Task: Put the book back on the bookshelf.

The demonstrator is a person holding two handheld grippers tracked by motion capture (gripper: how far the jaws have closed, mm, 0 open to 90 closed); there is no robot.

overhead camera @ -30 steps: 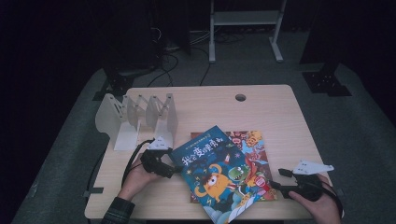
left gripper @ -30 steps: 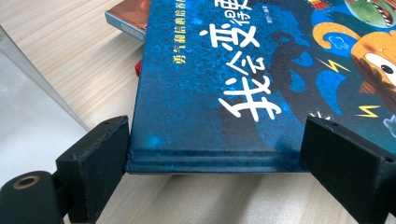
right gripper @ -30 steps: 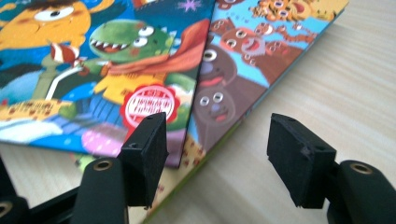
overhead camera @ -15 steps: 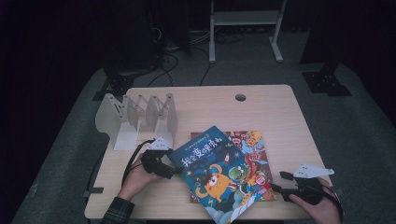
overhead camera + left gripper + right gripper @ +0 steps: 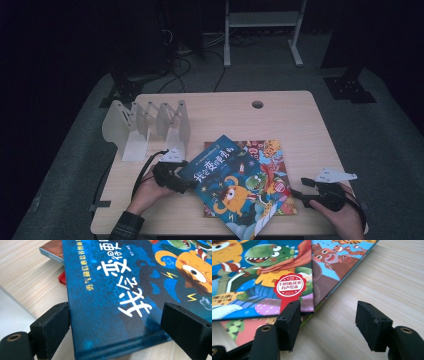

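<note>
A blue picture book point(image 5: 230, 186) with an orange monster on its cover lies askew on top of a colourful book point(image 5: 270, 152) at the table's front middle. My left gripper point(image 5: 187, 184) lies at the blue book's left corner. In the left gripper view its jaws stand wide, with the blue book point(image 5: 112, 302) corner between them and the left pad point(image 5: 53, 327) against the book's edge. My right gripper point(image 5: 300, 191) rests by the stack's right corner. The right gripper view has its jaws point(image 5: 329, 307) apart over bare wood, the left pad point(image 5: 289, 322) beside the blue book point(image 5: 249, 277) corner.
A white file rack point(image 5: 145, 125) with several dividers stands at the table's left rear. A cable hole point(image 5: 257, 104) sits in the wooden tabletop point(image 5: 300, 125) near its back edge. Cables trail from the left gripper over the table's front left.
The right gripper shifted only slightly by the stack's right corner. The left gripper and the books kept their places.
</note>
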